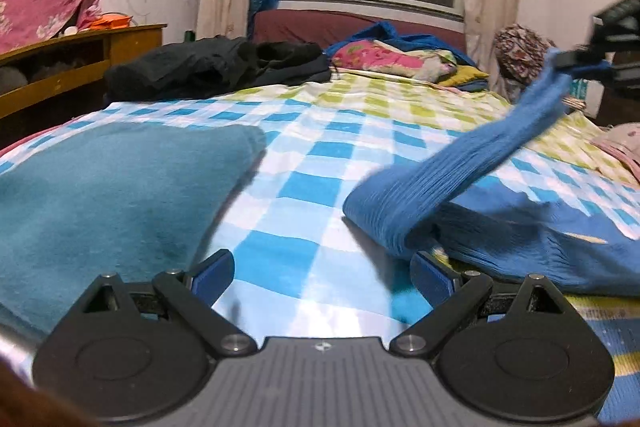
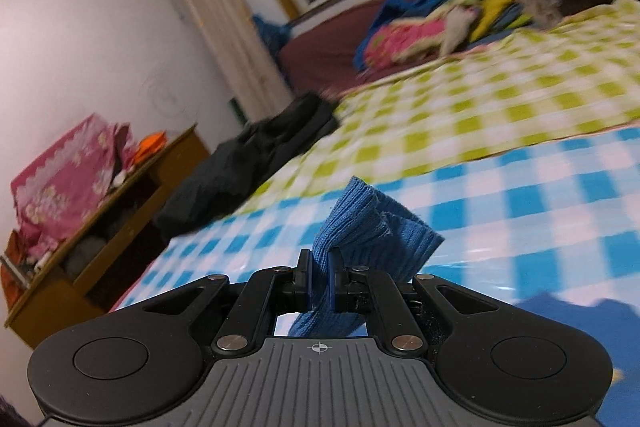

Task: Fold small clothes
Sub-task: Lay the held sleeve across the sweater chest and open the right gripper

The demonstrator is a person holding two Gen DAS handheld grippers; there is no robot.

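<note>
- Bed (image 1: 320,131), checked cover: work surface under both claws, blue squares near, green squares farther ahead.
- Teal cloth (image 1: 100,195): lies flat ahead-left of the left claw. Looks already folded and parked clear of the working area, my read.
- Blue ribbed garment (image 1: 460,179): task item. Bulk lies on the bed ahead-right of the left claw, just past its right finger. One end is drawn up in a taut strip toward the right claw, likely to carry it over for a fold.
- Dark clothes (image 1: 212,67): heaped well ahead of the left claw, not in play.
- Left claw (image 1: 322,277): jaws wide, nothing between them, low over the bed. Probably placed to pin or take the garment's near edge.
- Right claw (image 2: 320,281): jaws narrow, pinching the garment's ribbed end, which sticks out past the tips.
</note>
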